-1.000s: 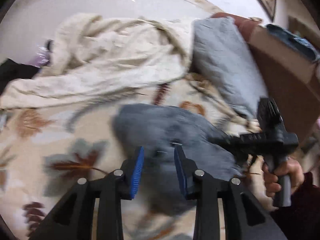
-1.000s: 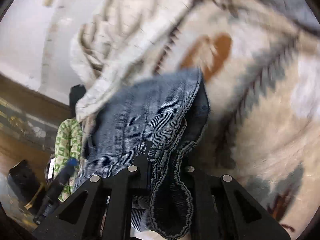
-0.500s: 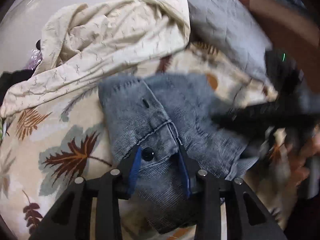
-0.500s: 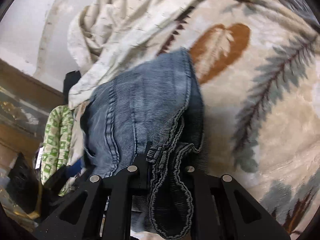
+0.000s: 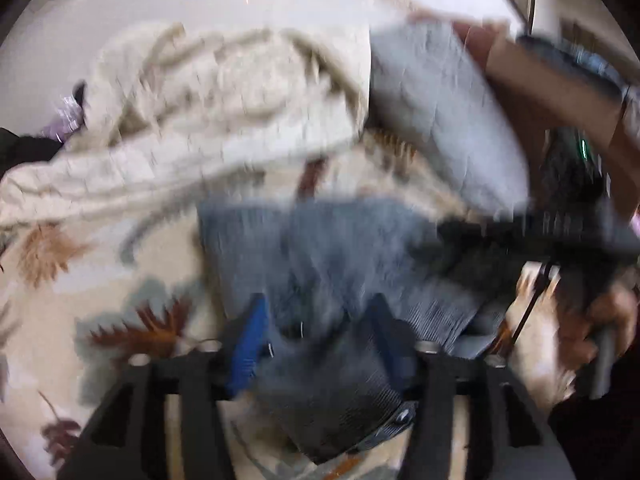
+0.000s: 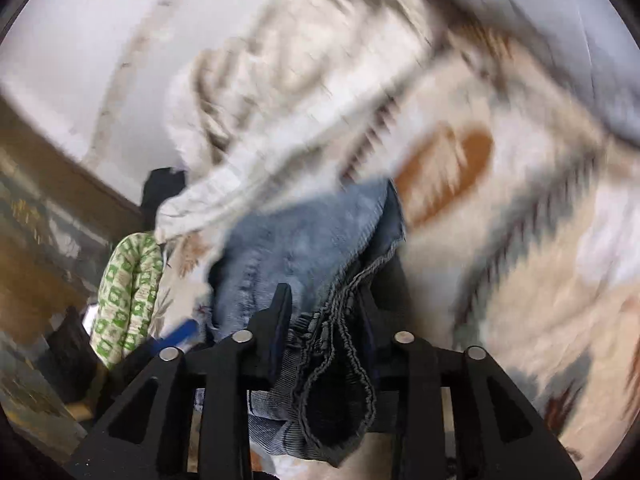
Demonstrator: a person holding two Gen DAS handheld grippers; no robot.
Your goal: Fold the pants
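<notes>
Left wrist view: left gripper [image 5: 316, 336] jaws have just been opening, spread either side of the folded denim pants [image 5: 320, 256] on the leaf-print blanket [image 5: 80, 280]; blur hides any contact.
Right wrist view: right gripper [image 6: 326, 316] jaws have just been opening, the pants' [image 6: 304, 240] frayed hem loose between them.

We see soft, even daylight and heavy motion blur in both views. Fisheye bending darkens every rim; a glare spot sits at twelve o'clock in the left view.
</notes>
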